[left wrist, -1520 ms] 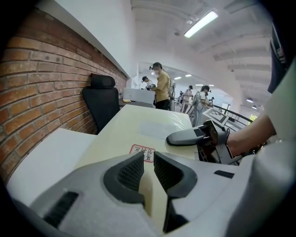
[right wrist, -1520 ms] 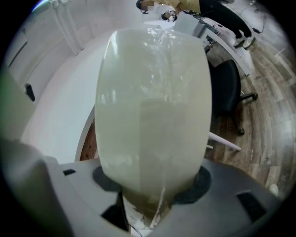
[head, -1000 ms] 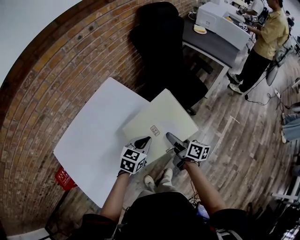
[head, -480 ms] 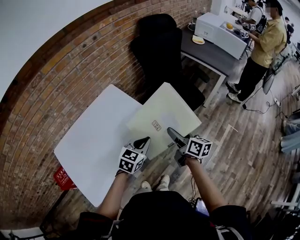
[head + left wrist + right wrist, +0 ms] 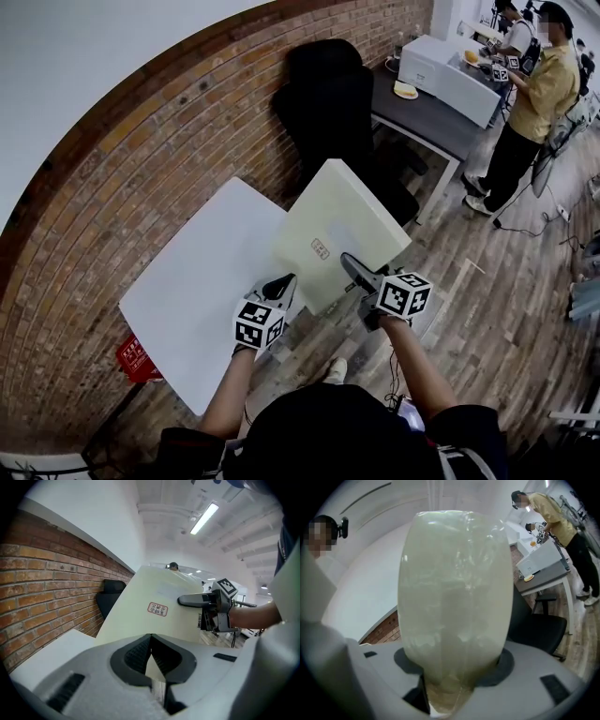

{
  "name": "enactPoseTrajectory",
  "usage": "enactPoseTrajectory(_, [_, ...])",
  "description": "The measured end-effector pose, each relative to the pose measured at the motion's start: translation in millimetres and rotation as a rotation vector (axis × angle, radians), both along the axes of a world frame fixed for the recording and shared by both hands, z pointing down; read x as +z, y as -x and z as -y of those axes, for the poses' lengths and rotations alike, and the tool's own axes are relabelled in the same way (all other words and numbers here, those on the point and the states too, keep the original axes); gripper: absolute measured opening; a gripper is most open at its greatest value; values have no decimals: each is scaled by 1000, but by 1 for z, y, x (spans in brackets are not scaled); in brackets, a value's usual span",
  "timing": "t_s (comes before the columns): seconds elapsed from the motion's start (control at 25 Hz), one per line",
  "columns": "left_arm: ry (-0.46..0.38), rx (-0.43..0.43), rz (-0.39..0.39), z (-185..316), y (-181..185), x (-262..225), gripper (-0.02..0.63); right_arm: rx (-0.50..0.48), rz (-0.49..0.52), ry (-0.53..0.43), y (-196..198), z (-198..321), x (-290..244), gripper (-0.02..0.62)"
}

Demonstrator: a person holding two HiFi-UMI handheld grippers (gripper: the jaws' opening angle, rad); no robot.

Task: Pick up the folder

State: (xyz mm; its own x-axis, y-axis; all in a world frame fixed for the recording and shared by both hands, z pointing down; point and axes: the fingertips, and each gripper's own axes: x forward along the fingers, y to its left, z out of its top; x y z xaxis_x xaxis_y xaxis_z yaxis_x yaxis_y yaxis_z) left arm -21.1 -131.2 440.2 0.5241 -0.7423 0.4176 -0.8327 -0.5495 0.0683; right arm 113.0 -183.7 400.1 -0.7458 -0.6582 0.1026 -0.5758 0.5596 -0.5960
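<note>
Item under inspection: a pale cream, flat rectangular plastic folder (image 5: 342, 225) bearing a small red-printed label (image 5: 321, 248) on its upper face. It is clear of the white square table (image 5: 187, 291), tilted with its far edge high, out beyond the table's right-hand side and above the wooden floor. The left gripper (image 5: 284, 284) has its jaws pinched fully together on a thin strip of the folder's near edge, at the left corner. The right gripper (image 5: 352, 267) holds the near edge further right; its jaws stand wide with the folder filling the gap between them, one finger lying flat across the upper face. Its pads cannot be seen behind the cloudy plastic, so firm contact there is probable rather than confirmed. In the inspector's judgement the folder is light, and its contents, if any, cannot be assessed. The broad panel looks fairly stiff but thin-walled, so it is likely to flex or droop at the unsupported far corners. The surface is smooth and glossy, so slippage under a weak pinch is the main hazard. Two well-separated holds along one edge suit it, and deeper purchase on the panel would resist twisting better than corner tips.
</note>
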Motion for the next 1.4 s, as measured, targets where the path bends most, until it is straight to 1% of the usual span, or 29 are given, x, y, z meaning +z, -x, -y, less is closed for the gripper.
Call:
enactPoseTrajectory(0.2, [-24, 3, -16, -14, 9, -12, 18, 0, -52, -58, 14, -7, -20, 261])
enactPoseTrajectory(0.52, [-66, -69, -71, -42, 44, -33, 18, -6, -90, -129, 41, -39, -52, 261])
enactPoseTrajectory(0.72, [-88, -48, -49, -61, 52, -37, 18, -6, -109, -150, 52, -64, -61, 261])
enactPoseTrajectory(1.0, [-106, -38, -81, -94, 60, -44, 18, 1, -116, -172, 66, -95, -73, 261])
enactPoseTrajectory(1.12, [-104, -39, -107, -111, 65, -43, 18, 2, -125, -183, 74, -108, -76, 261])
enactPoseTrajectory(1.4, [-90, -40, -120, -142, 85, -37, 18, -3, -137, -191, 96, -138, -79, 262])
